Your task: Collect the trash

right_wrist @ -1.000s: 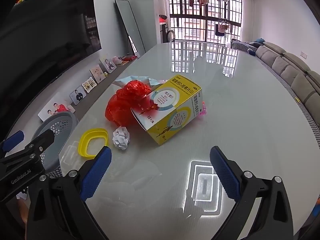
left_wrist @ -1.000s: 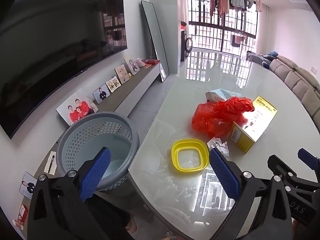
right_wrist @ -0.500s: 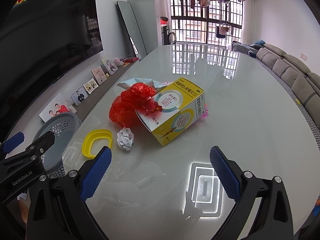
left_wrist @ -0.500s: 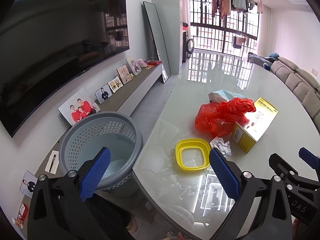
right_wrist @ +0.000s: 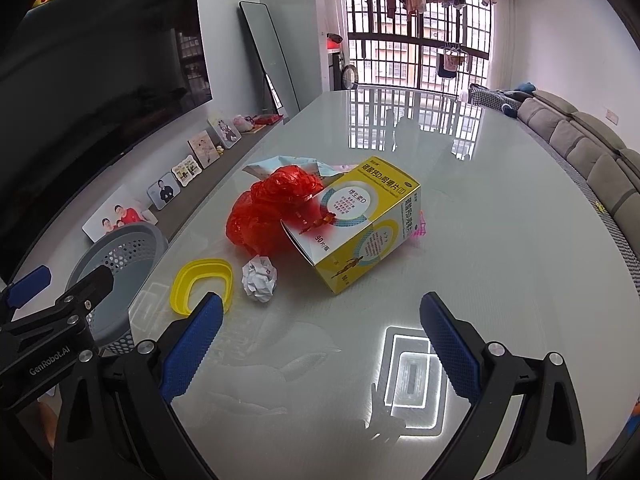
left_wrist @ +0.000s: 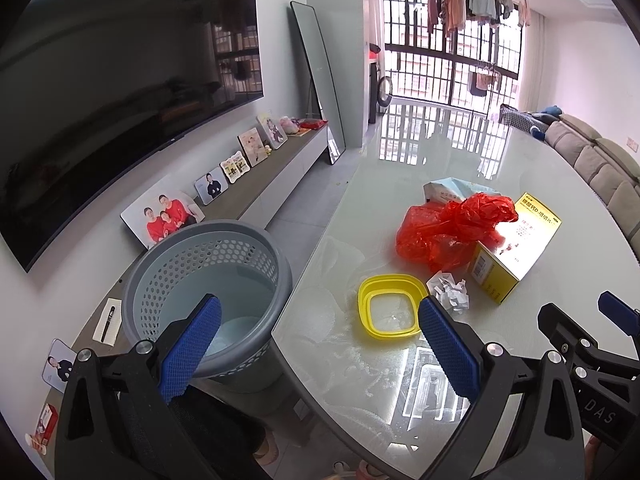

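Both hand-held grippers hover over near edge of the glossy white surface (right_wrist: pixel 500 208), nothing between the pads. Left hand-held gripper (left_wrist: pixel 318 344): fingers wide apart, empty, sitting above the gap btwn the grey perforated basket (left_wrist: pixel 208 276) and the surface edge. Right hand-held gripper (right_wrist: pixel 320 344): fingers also spread wide, empty, over bare surface w/ ceiling-light reflection under it.

Trash sits in a cluster mid-surface, ahead of both grippers. Yellow plastic ring/lid (right_wrist: pixel 204 284) lies flat nearest the basket side. Crumpled white paper ball (right_wrist: pixel 260 278) just beside it, to the right. Red plastic bag (right_wrist: pixel 272 212) bunched up behind those, touching the yellow-and-white carton (right_wrist: pixel 360 232), which lies tilted w/ an open flap toward the bag. Pale blue packet (right_wrist: pixel 288 164) behind the bag, partly hidden. Small pink item at carton's far side, too small to tell.

Basket stands on the floor off the surface's left edge, looks empty inside.
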Demonstrator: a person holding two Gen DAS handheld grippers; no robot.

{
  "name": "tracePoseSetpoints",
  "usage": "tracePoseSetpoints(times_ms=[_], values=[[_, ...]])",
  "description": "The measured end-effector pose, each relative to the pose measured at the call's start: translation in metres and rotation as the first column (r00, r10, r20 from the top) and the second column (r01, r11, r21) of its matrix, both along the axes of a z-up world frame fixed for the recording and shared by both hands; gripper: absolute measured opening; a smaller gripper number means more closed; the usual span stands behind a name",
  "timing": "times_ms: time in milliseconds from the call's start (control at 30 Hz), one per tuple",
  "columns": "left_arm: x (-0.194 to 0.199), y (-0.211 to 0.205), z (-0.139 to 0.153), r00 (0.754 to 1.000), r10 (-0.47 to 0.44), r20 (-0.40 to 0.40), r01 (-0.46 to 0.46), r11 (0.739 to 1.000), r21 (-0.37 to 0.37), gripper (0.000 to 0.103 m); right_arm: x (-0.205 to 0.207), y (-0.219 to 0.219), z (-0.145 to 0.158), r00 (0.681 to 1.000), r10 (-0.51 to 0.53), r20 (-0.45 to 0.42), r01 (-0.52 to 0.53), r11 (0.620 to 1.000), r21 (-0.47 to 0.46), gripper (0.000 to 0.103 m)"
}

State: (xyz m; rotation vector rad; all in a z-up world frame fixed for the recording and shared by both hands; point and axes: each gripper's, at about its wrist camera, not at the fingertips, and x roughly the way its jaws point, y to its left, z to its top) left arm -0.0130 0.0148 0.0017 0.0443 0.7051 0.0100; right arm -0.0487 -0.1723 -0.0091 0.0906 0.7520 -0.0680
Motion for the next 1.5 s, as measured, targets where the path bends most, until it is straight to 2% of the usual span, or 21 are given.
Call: tracePoseSetpoints(times_ms=[1500], values=[[0.0041,0.0,-0.0012,1.0,-0.001,-0.015,0.001,1.0,0.002,0.097,0.0017,-0.0079,-0.0022,1.0,-0.016,0.003,0.016,1.0,0.021,0.094]])
